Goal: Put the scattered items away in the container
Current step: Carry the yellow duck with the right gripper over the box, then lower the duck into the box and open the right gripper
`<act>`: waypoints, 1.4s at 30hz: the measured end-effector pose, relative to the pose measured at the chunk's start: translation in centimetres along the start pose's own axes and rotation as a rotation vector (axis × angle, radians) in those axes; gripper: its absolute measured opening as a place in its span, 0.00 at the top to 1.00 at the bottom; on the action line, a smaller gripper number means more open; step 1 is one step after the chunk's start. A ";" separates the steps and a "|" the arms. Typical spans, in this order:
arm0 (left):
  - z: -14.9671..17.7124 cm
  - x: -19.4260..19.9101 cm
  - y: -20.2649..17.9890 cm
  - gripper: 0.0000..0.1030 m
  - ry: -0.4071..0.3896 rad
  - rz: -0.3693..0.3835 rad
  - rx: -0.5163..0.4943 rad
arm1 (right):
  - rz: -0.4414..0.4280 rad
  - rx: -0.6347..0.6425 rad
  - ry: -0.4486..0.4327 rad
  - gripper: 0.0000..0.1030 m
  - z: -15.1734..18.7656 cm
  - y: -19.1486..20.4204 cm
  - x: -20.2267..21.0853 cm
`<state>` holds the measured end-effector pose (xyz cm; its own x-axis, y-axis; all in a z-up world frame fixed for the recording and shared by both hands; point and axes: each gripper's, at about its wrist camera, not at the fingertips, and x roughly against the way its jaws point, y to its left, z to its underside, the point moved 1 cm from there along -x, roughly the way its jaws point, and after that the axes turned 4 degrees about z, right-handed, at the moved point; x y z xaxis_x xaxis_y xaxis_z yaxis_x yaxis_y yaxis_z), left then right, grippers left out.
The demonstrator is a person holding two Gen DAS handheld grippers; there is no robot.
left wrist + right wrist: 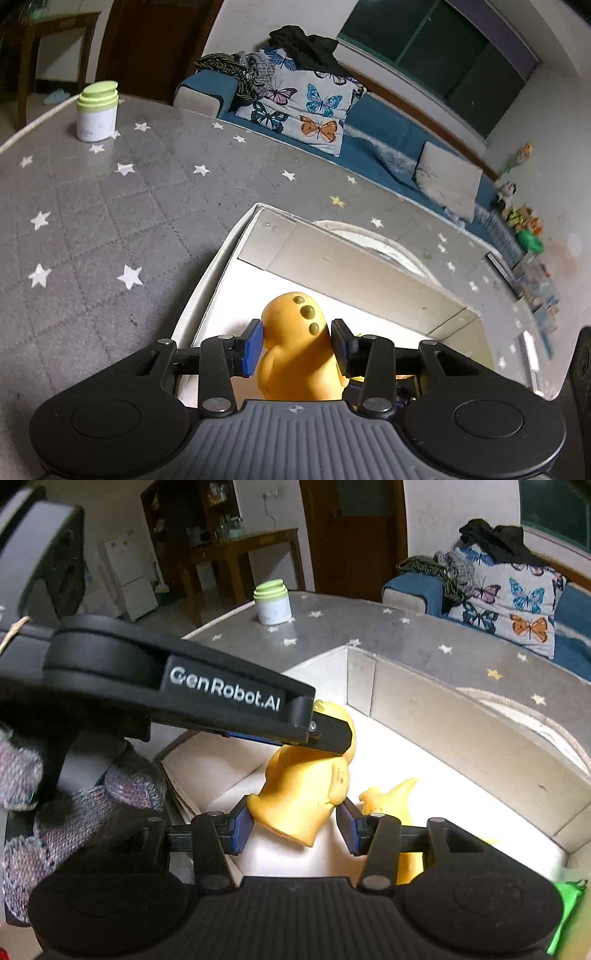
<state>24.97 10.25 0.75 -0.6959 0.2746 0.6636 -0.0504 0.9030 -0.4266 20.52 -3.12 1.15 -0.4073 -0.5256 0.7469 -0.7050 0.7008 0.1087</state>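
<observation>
Grippers meet over an open white rectangular box [221, 258] that sits on a grey quilted mat printed with white stars [92, 221]. The left gripper [297, 341] reaches forward and down over the box, its blue-padded fingers [253, 345] pinching a yellow rubber toy figure with three dark green dots [295, 354] on its top, held above the white box floor. In the right wrist view, this gripper's black body crosses from the upper left, gripped by a hand in a grey knitted glove [92, 805]. The right gripper [293, 829] points into the box from nearby, fingers spread wide on either side of the toy's flared base, the left pad just touching it. A second yellow rubber piece [391, 797] lies on the box floor just beside. A white jar with a pale green ribbed lid [96, 110] stands well apart on the mat's far corner.
</observation>
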 end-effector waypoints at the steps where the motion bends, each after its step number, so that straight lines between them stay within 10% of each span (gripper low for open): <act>1: 0.1 0.0 -0.1 0.58 0.000 -0.008 -0.010 | -0.006 -0.006 0.007 0.53 0.0 -0.1 -0.2; 20: 0.3 1.3 -0.2 0.60 -0.032 -0.018 -0.020 | -0.008 -0.051 0.061 0.50 -0.1 0.1 -0.8; 42: 3.8 7.5 -2.8 0.60 -0.110 -0.025 -0.122 | 0.090 -0.057 -0.140 0.29 2.6 1.6 7.1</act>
<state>17.12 8.50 4.60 -0.7702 0.2197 0.5988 0.0140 0.9444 -0.3285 14.99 -6.98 4.89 -0.5466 -0.5187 0.6574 -0.6299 0.7720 0.0854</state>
